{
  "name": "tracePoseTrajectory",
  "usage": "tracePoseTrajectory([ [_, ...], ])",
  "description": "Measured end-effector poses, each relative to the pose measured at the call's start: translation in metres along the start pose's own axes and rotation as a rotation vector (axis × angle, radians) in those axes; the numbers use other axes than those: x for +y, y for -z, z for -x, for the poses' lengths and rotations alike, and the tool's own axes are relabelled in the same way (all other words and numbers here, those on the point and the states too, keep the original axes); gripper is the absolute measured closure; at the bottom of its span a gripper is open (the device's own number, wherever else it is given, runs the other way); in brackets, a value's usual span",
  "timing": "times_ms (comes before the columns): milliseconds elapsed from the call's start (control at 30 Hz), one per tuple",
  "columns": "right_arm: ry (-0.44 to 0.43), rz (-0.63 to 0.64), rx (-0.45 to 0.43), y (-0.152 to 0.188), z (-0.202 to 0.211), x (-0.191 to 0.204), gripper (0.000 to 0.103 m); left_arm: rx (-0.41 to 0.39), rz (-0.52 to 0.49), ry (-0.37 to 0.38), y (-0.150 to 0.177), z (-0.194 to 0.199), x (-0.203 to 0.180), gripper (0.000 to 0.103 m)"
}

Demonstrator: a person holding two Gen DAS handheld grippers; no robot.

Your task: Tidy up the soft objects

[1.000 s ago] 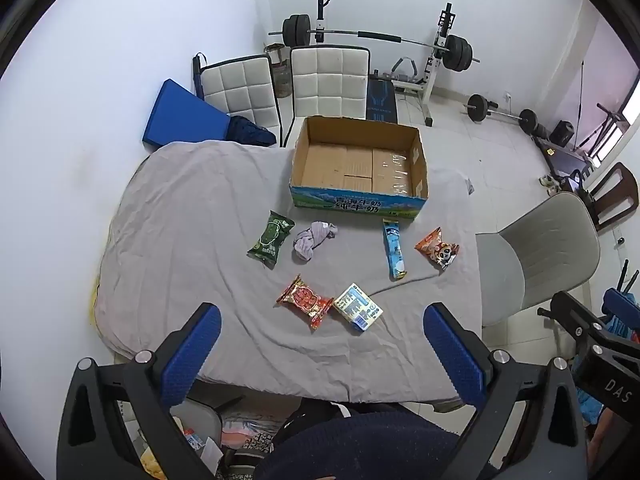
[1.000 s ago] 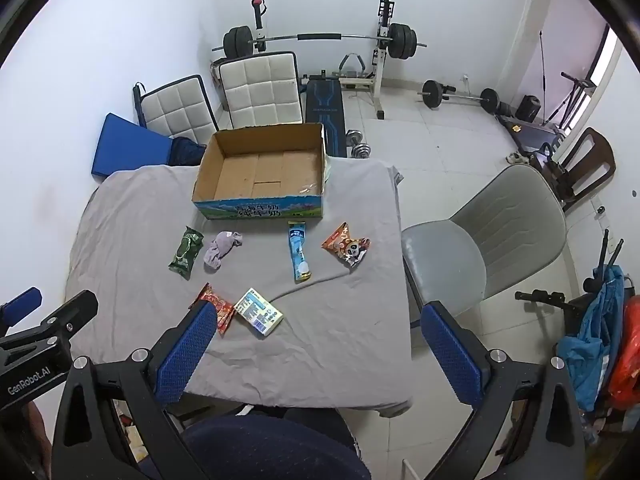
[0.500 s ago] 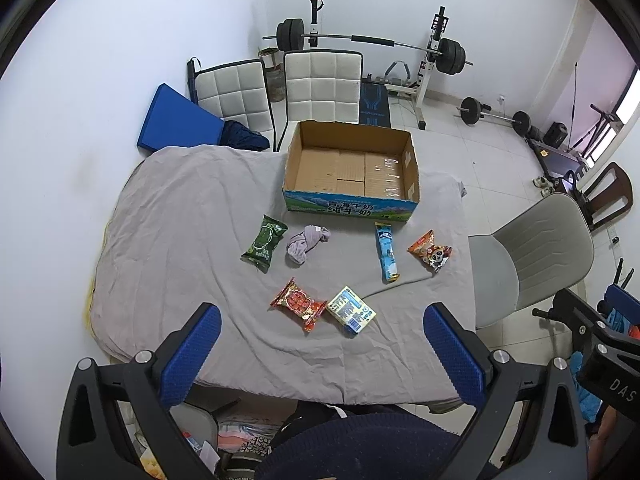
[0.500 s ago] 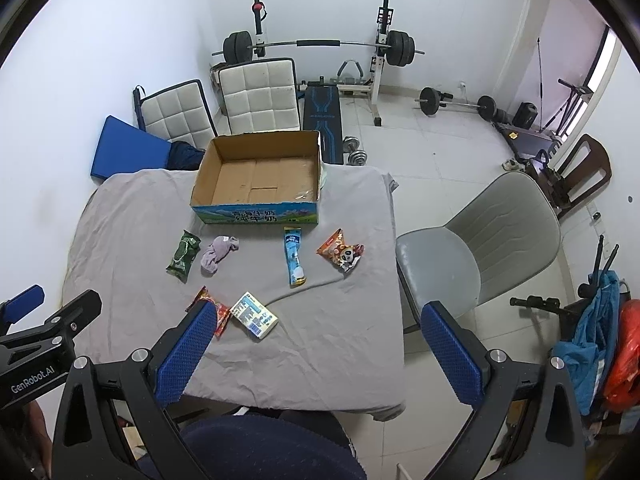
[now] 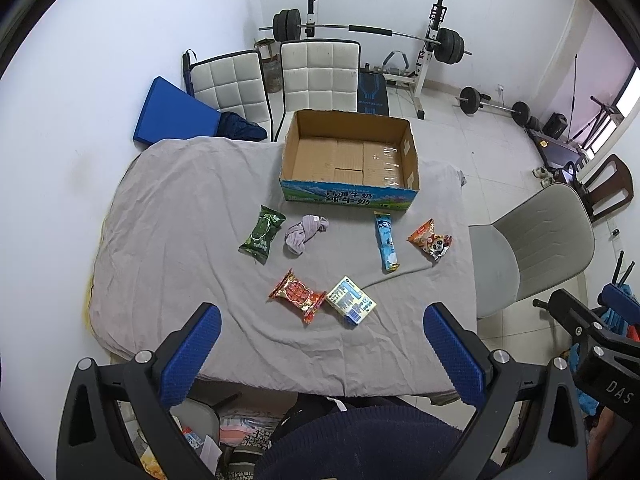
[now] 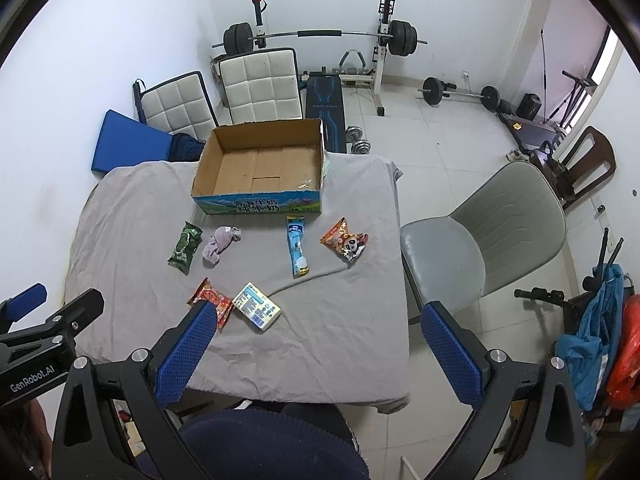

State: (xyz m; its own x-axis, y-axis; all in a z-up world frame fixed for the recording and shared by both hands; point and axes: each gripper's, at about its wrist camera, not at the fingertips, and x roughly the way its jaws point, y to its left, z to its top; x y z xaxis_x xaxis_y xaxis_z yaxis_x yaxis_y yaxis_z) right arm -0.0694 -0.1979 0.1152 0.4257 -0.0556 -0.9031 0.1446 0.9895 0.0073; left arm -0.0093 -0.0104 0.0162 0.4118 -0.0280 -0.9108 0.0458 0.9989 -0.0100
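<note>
An empty open cardboard box (image 5: 349, 160) (image 6: 260, 168) stands at the far side of a table under a grey cloth (image 5: 180, 240). In front of it lie a green packet (image 5: 262, 234) (image 6: 185, 246), a rolled lilac cloth (image 5: 304, 233) (image 6: 220, 242), a blue stick packet (image 5: 386, 240) (image 6: 297, 250), an orange panda packet (image 5: 430, 238) (image 6: 345, 238), a red packet (image 5: 297, 295) (image 6: 212, 300) and a small white carton (image 5: 351, 300) (image 6: 257, 306). My left gripper (image 5: 320, 344) and right gripper (image 6: 316, 340) are open and empty, held high above the table's near edge.
A grey chair (image 5: 528, 248) (image 6: 480, 236) stands right of the table. Two white padded chairs (image 5: 320, 72) and a blue mat (image 5: 172, 116) are behind it. A barbell rack (image 6: 320, 36) and weights fill the back of the room.
Both grippers have risen and drawn back a little, so the table and its objects look slightly smaller. Nothing on the table has moved.
</note>
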Motion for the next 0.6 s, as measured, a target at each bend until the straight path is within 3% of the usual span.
tracePoseTrajectory([
  [600,0.001,-0.002,0.003,0.003,-0.0047,0.0012,0.0,0.02,0.001,0.021,-0.0009,-0.0086,0.0088,0.0],
])
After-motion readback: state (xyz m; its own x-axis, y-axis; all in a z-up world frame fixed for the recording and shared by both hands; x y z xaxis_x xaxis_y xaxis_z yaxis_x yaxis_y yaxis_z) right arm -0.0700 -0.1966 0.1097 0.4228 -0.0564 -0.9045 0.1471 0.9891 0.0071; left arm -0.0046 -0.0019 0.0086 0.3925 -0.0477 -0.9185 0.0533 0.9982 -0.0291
